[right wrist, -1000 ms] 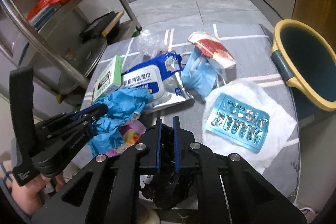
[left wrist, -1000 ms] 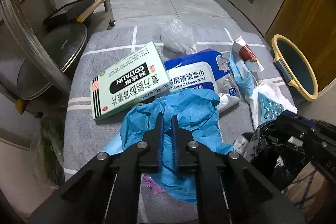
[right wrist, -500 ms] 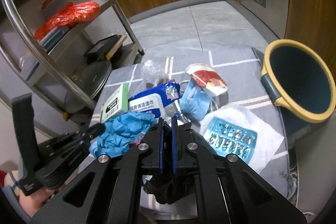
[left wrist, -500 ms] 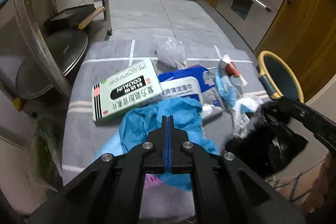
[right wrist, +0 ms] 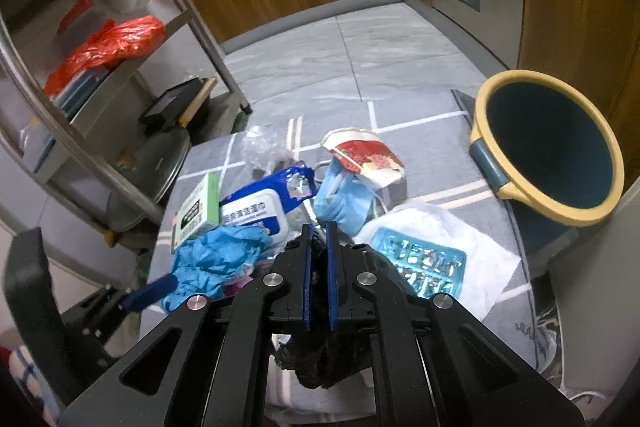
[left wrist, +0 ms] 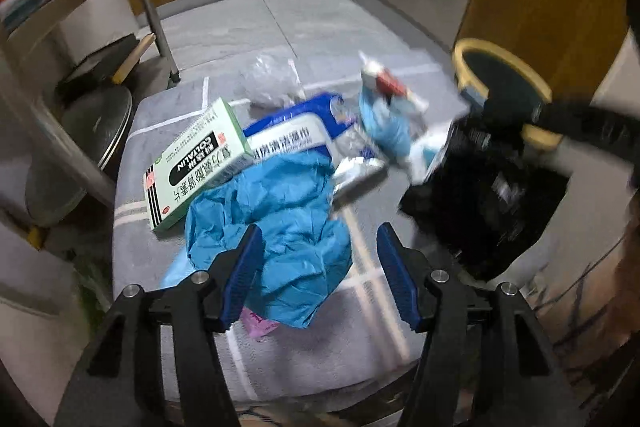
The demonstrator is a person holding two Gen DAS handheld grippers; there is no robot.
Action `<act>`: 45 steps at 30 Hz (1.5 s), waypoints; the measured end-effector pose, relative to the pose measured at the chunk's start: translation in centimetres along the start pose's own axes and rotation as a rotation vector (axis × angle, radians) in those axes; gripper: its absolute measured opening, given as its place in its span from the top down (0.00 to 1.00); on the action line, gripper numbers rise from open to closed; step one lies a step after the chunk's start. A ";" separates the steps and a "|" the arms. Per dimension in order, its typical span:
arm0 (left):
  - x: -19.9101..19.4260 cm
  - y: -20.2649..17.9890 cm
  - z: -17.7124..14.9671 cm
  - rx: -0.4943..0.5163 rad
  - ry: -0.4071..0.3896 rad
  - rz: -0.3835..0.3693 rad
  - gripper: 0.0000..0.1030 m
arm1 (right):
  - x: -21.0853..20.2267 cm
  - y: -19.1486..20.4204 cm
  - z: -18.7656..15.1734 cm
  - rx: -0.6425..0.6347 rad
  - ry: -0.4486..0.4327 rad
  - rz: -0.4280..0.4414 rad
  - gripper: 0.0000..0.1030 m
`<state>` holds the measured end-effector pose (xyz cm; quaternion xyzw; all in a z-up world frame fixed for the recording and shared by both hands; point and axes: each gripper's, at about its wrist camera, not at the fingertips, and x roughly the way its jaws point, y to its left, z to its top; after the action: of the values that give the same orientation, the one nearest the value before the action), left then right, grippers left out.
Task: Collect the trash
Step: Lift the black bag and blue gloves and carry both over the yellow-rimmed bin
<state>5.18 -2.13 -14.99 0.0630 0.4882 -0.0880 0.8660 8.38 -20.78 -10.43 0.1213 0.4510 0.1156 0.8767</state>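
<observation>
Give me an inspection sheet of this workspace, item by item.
Surface: grey mat with white stripes on a tiled floor.
Job's things: black trash bag; crumpled blue glove; green medicine box; wet wipes pack; blue face mask; blister pack on white tissue; clear plastic wrap; red-and-white wrapper.
Clutter: pink scrap under the glove.
Grippers: left tool opening, nothing pinched, above the glove; right tool shut on the bag.
Cables: nothing seen.
Surroundings: yellow-rimmed bin; metal rack with red bags; wooden cabinets.
</observation>
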 end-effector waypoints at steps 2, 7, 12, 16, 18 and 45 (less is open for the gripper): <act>0.6 -0.1 -0.1 0.020 0.019 0.013 0.57 | 0.0 -0.1 0.0 0.004 0.002 -0.004 0.93; 0.5 0.6 0.3 0.007 0.000 0.012 0.73 | -0.2 -0.1 0.0 -0.006 -0.008 -0.003 0.93; -1.9 1.8 1.1 -0.053 -0.099 -0.009 0.79 | -1.0 0.3 0.3 -0.017 -0.033 -0.001 0.93; -3.8 2.4 2.0 -0.086 -0.176 -0.021 0.84 | -2.4 0.8 1.0 -0.040 -0.083 0.003 0.93; -4.8 2.6 2.4 -0.093 -0.217 -0.025 0.85 | -3.1 0.9 1.4 -0.049 -0.108 0.003 0.93; -9.7 -1.2 7.2 -0.010 -0.404 -0.105 0.85 | -12.1 -2.4 8.9 -0.111 -0.377 -0.035 0.93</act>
<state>6.01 -3.78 -3.01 0.0144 0.3076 -0.1413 0.9408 9.01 -27.80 3.07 0.0843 0.2740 0.1005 0.9528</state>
